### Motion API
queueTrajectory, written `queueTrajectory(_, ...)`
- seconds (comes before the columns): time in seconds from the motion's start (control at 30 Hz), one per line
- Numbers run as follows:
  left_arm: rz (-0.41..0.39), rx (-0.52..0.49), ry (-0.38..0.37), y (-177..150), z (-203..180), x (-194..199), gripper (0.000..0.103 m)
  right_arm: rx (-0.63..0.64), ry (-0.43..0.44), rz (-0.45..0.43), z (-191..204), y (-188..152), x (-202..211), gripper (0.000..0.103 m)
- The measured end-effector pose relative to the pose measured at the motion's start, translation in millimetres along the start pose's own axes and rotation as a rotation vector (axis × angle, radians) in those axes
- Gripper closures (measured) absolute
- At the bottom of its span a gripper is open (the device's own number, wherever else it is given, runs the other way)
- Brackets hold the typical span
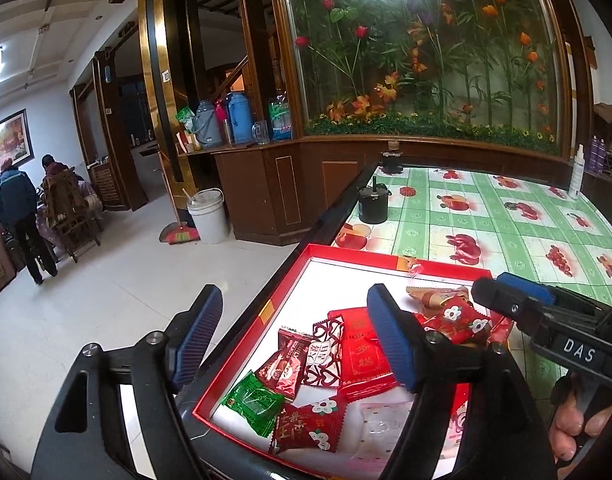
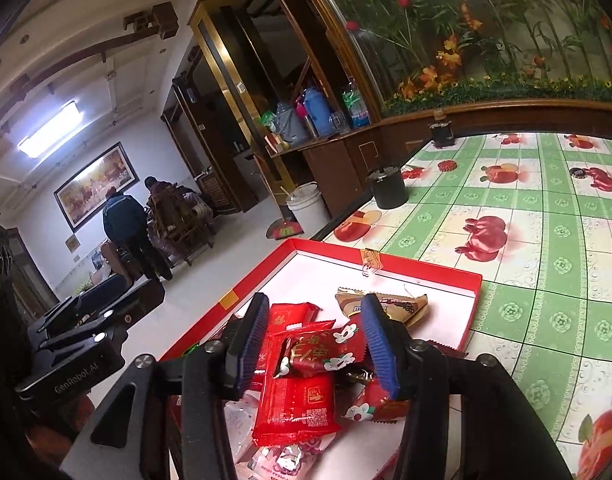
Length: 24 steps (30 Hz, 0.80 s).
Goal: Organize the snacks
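Observation:
A red tray with a white floor [image 1: 346,254] [image 2: 386,258] sits at the table's near left corner and holds several wrapped snacks. In the left wrist view I see a green packet [image 1: 253,402], red flowered candies [image 1: 308,428], a dark red packet [image 1: 286,360] and a flat red pouch [image 1: 364,360]. My left gripper [image 1: 294,338] is open and empty above the tray's left side. My right gripper [image 2: 314,344] is open above a red flowered candy [image 2: 326,350] and a red pouch [image 2: 296,408], with a gold-brown packet [image 2: 402,308] beyond. The right gripper also shows in the left wrist view [image 1: 522,300].
The table has a green checked cloth with red fruit prints [image 1: 486,216]. A black pot [image 1: 373,204] [image 2: 387,189] stands near its left edge, another dark holder [image 1: 392,162] at the far edge, and a white spray bottle [image 1: 577,174] at the right. A white bucket [image 1: 208,216] stands on the floor.

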<state>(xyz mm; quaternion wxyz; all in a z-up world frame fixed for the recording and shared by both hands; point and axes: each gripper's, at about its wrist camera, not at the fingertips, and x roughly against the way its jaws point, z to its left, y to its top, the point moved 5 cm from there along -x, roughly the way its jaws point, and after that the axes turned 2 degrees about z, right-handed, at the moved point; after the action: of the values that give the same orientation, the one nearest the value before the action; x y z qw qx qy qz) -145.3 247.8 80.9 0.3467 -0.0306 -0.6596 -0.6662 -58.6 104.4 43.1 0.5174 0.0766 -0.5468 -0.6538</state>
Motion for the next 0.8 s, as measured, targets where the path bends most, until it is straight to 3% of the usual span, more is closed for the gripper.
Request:
queueTrajectory(0.1, -0.006, -0.002, 0.007, 1, -2, 2, 0.021, 0.013, -0.003, -0.006, 1, 0, 4, 0.05)
queueTrajectory(0.27, -0.004, -0.007, 0.024, 3, -4, 3, 0.021, 0.04, -0.007, -0.011, 5, -3, 10, 0.042)
queueTrajectory(0.53, 0.011, -0.011, 0.059, 0, -8, 2, 0.02, 0.114, -0.043, -0.035, 11, -10, 23, 0.021)
queueTrajectory(0.7, 0.008, -0.014, 0.09, -3, -8, 5, 0.019, 0.162, -0.044, -0.048, 18, -19, 32, 0.016)
queueTrajectory(0.8, -0.007, 0.003, 0.071, -3, -7, 10, 0.019, 0.19, -0.048, -0.081, 22, -23, 40, 0.011)
